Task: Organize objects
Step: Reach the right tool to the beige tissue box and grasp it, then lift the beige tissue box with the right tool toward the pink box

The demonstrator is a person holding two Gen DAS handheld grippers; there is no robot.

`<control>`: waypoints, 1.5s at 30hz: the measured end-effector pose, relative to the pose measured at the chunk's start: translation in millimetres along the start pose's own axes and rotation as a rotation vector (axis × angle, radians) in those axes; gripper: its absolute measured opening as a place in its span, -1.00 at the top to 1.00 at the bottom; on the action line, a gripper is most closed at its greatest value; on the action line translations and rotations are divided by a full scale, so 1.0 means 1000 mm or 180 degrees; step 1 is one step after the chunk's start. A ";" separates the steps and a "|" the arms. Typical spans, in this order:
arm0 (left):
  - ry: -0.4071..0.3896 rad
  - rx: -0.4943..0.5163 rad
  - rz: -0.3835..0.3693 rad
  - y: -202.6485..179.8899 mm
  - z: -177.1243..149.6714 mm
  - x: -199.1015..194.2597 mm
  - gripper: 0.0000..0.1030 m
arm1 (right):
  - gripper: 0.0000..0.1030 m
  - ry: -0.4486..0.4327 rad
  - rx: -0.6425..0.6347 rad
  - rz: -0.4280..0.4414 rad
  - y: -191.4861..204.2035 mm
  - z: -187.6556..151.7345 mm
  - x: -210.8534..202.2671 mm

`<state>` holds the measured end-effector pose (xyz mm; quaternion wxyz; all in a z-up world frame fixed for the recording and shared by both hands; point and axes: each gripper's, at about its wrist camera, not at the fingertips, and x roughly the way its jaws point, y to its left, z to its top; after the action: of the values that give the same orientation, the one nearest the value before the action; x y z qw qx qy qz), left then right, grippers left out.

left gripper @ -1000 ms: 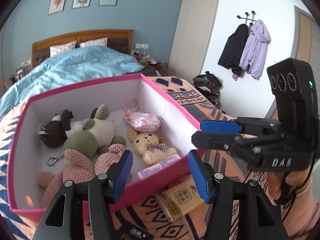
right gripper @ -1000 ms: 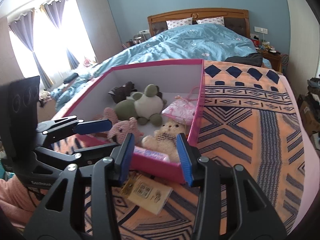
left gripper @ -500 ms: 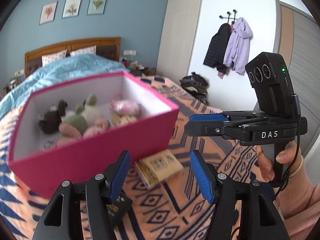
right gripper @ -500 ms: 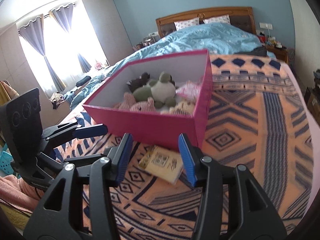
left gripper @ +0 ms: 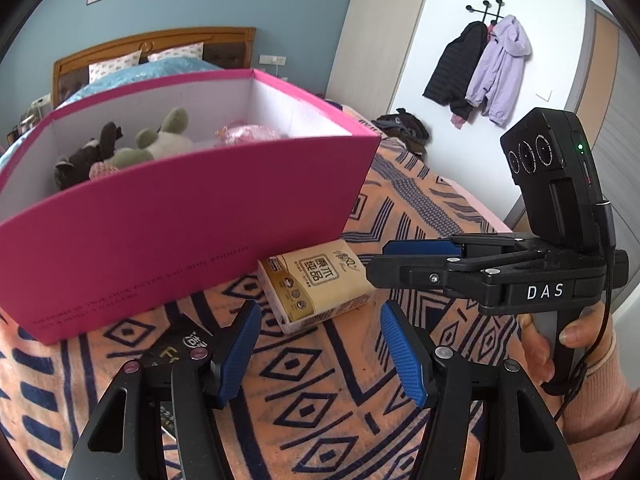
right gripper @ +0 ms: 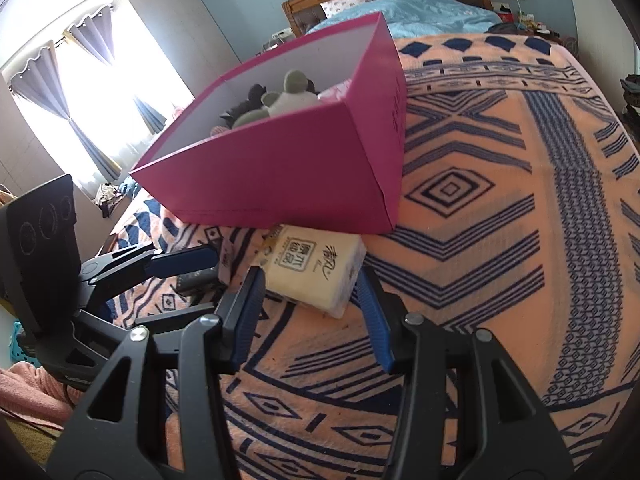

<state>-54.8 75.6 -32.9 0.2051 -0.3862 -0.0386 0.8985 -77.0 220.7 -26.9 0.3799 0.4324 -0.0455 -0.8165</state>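
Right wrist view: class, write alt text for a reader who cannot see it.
Open right gripper with blue-padded jaws hovers over a cream tissue packet lying on an orange, navy-patterned blanket. Just behind the packet stands an open pink cardboard box holding plush toys; the left gripper reaches in alongside.

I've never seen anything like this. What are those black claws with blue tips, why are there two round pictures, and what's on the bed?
There is no robot here. A person holds a two-fingered tool in each hand, and each carries a wide-angle camera looking along its fingers, hence two round pictures. The left tool films one picture, where the right tool shows from the side. The right tool films the other. Both are open and hold nothing. On the patterned blanket stands a pink box with soft toys inside. A tissue pack lies in front of it, and a dark packet near the left tool.
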 end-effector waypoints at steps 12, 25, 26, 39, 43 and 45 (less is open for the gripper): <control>0.0264 -0.0157 -0.0096 0.006 0.001 0.022 -0.02 | 0.03 0.0084 0.0091 -0.0030 -0.006 0.006 0.016; 0.0370 -0.0522 -0.0292 0.029 0.000 0.033 0.24 | 0.09 0.0123 0.0215 0.0007 -0.015 0.007 0.026; 0.0368 -0.0526 -0.0302 0.029 0.000 0.033 0.24 | 0.14 0.0129 0.0227 0.0034 -0.016 0.006 0.026; 0.0335 -0.0437 -0.0301 0.019 0.000 0.026 0.30 | 0.27 0.0089 0.0073 -0.0022 -0.001 0.000 0.019; 0.0282 -0.0385 -0.0293 0.015 0.001 0.017 0.30 | 0.27 0.0029 0.0018 -0.0045 0.006 -0.003 0.010; 0.0259 -0.0349 -0.0274 0.012 0.001 0.014 0.30 | 0.27 0.0007 0.0006 -0.0037 0.008 -0.004 0.006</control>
<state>-68.4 70.2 -44.1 0.2235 -0.4310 -0.0959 0.8689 -71.5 211.9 -30.0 0.3747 0.4339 -0.0433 -0.8182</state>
